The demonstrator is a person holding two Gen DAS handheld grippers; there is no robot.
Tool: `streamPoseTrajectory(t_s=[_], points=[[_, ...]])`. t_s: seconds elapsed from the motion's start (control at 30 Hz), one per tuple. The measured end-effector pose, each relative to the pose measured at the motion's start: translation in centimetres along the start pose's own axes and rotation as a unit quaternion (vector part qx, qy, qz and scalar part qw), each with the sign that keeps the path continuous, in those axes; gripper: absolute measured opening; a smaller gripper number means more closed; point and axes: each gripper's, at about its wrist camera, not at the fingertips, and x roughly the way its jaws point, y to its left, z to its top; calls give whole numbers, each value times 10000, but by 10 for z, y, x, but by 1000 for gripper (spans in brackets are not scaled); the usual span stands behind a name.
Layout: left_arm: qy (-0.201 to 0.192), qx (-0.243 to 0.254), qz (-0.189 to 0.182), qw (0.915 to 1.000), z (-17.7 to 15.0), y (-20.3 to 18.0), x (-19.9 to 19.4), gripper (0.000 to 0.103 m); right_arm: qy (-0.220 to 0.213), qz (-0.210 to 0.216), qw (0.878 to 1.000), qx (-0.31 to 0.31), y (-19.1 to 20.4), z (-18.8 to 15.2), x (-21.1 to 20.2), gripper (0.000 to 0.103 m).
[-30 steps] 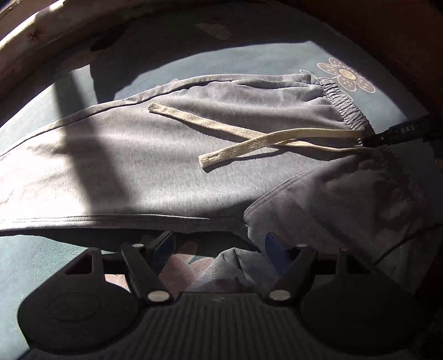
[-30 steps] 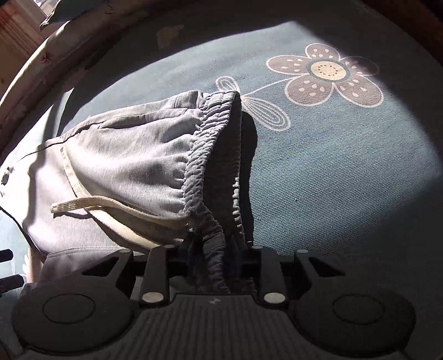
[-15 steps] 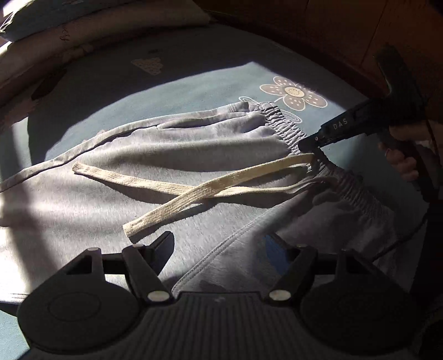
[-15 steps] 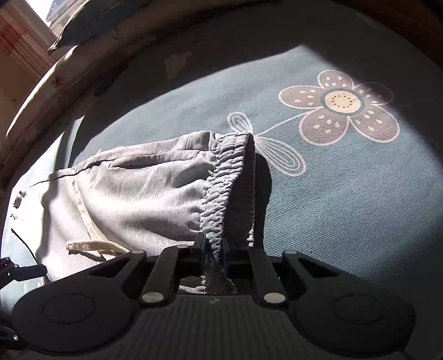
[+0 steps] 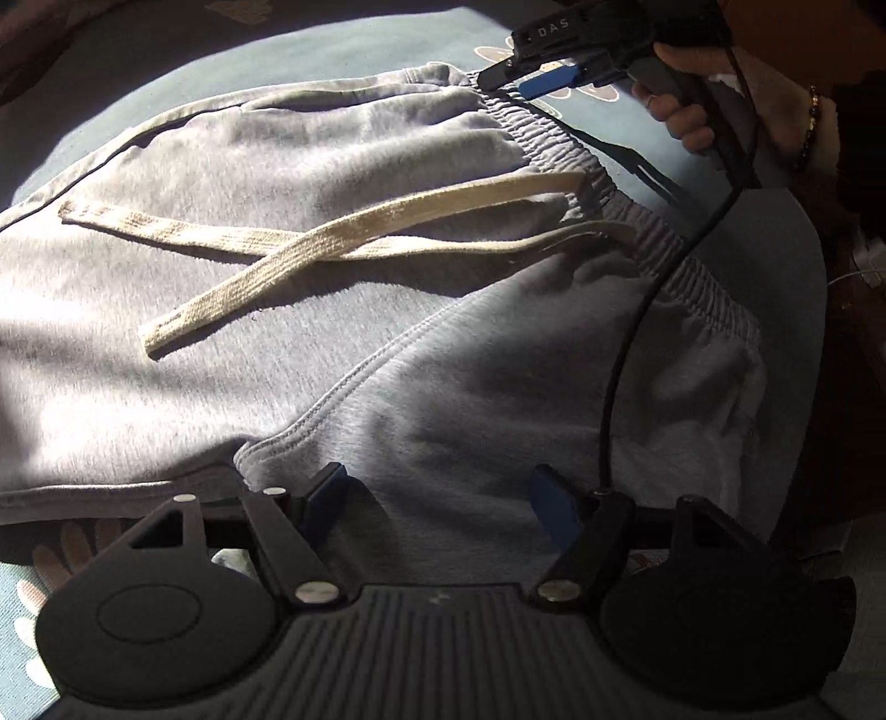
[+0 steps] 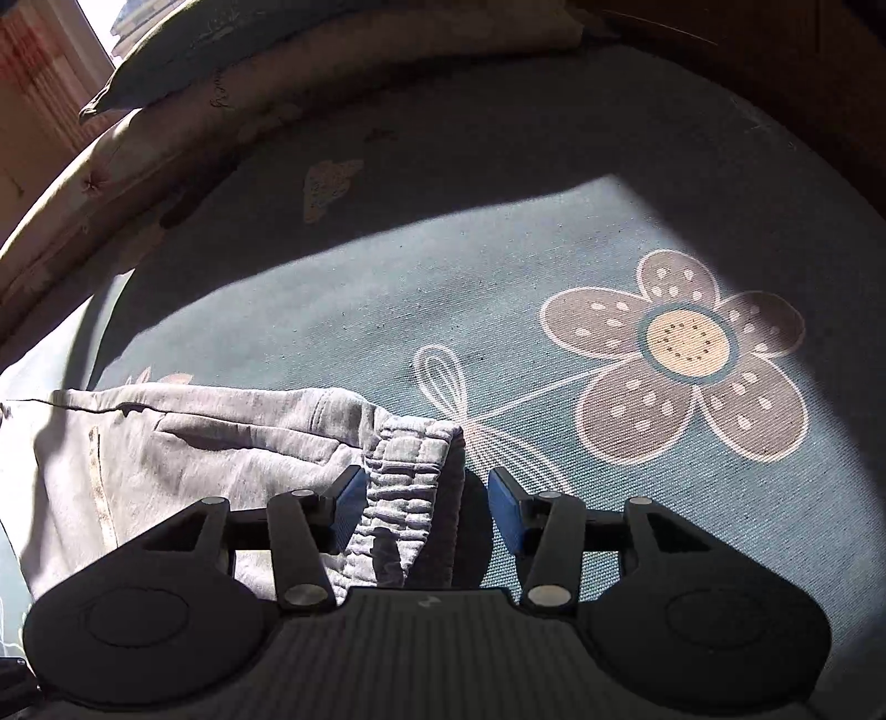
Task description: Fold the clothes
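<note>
The waistband [image 6: 412, 482] is being released by the right tool [image 6: 427, 507], now parted; the left tool [image 5: 437, 501], also parted, is being hovered over the pants [image 5: 277, 310], and a fresh grip is likely being sought.

Hard sunlight, deep shadows, fisheye-bent edges

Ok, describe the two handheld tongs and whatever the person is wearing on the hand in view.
Both tongs are matte black plastic with blue pads on the fingers, silver pivot screws, two round discs and a ribbed central body. The left tongs match the right tongs. Seen from the left wrist, the right unit bears white "DAS" lettering and trails a black cable. The hand holding it wears a beaded bracelet.
</note>
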Motion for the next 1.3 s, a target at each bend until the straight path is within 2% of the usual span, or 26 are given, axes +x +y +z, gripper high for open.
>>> streamPoseTrajectory(t_s=[0.07,0.1,0.2,0.27,0.33,0.43,0.47,0.53,0.57,0.63,0.73,0.8,0.93,1.1,1.13,1.17,1.2,1.23,1.3], points=[[-47,-96,-17,9999,2,3,-3,73,224,361,9990,-135,-2,4,16,53],[-56,-158,-29,9999,3,5,-3,73,268,398,9983,-324,2,5,17,44],[-85,-265,-96,9996,7,8,-4,73,239,138,9959,-861,16,9,13,30],[-98,-238,-103,9996,9,8,-4,73,34,-63,9950,-1000,23,14,8,23],[-36,-215,-77,9997,11,8,0,73,-46,-176,9946,-1026,25,18,10,23],[18,-250,-70,9997,11,8,1,73,169,-369,9938,-1036,27,15,21,30],[-43,-240,-76,9997,12,8,-2,73,155,-465,9939,-993,28,17,17,37],[-147,-235,-68,9996,13,8,-6,73,24,-722,9924,-996,34,19,3,40],[-178,-246,-50,9995,13,9,-6,73,-77,-673,9920,-1069,41,18,-7,40],[-118,-326,-43,9994,15,11,-1,73,-255,-437,9914,-1204,57,16,-25,40],[-94,-381,-60,9992,15,10,8,73,129,504,9888,-1398,90,12,-23,40],[-106,-376,-71,9992,13,9,9,73,374,863,9825,-1608,113,5,-8,40],[-137,-482,-60,9987,6,9,12,73,560,621,9776,-1931,143,-6,37,41],[-215,-571,-14,9981,-3,7,12,73,350,409,9835,-1727,146,22,66,40],[-214,-589,3,9980,-4,6,11,73,179,306,9833,-1785,149,28,66,41],[-224,-630,17,9978,-6,5,10,73,66,63,9807,-1955,153,32,67,47],[-252,-676,10,9974,-7,4,7,73,109,-112,9788,-2040,155,37,69,47],[-290,-706,15,9971,-8,6,3,73,205,-81,9803,-1962,154,44,67,47],[-367,-760,31,9964,-9,10,-3,73,220,279,9822,-1843,153,47,50,47]])
